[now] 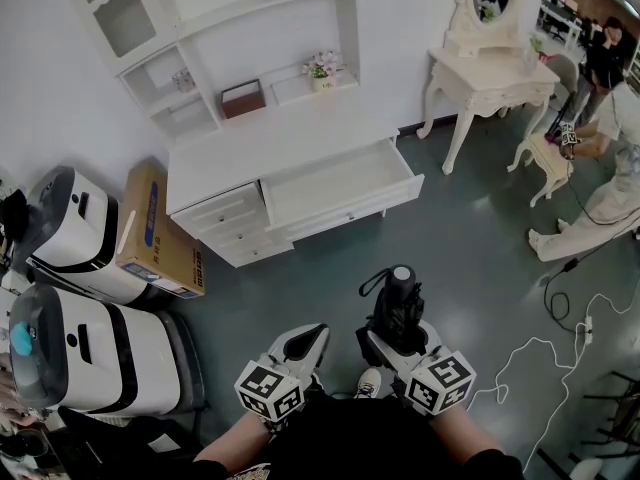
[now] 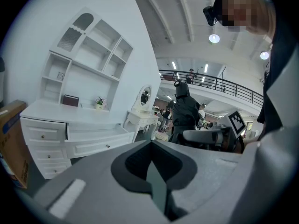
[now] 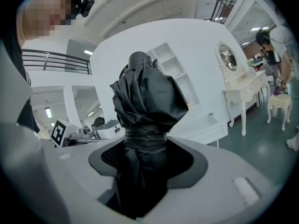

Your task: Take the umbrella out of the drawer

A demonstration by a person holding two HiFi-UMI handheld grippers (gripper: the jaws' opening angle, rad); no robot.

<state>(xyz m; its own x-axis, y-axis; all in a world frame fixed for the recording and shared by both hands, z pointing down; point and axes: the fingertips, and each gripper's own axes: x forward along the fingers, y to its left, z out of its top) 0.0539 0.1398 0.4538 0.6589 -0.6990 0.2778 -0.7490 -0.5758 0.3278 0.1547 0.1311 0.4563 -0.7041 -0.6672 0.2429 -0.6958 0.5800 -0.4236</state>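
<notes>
Left gripper (image 1: 303, 340): jaws together, nothing between them, hanging just beside the right. Drawer (image 1: 350, 211): pulled open in the white desk (image 1: 250, 148), well apart ahead, and it looked empty. Right gripper (image 1: 398, 346): clamped on the folded black umbrella (image 1: 399, 303) near its strapped waist. The umbrella's long axis ran straight out along the jaws, its far end toward the desk. Judgement: umbrella clear of the drawer; any further move falls to the right hand.

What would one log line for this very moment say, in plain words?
right gripper: shut on folded black umbrella | left gripper: shut, empty | drawer: open | task: umbrella out of drawer
</notes>
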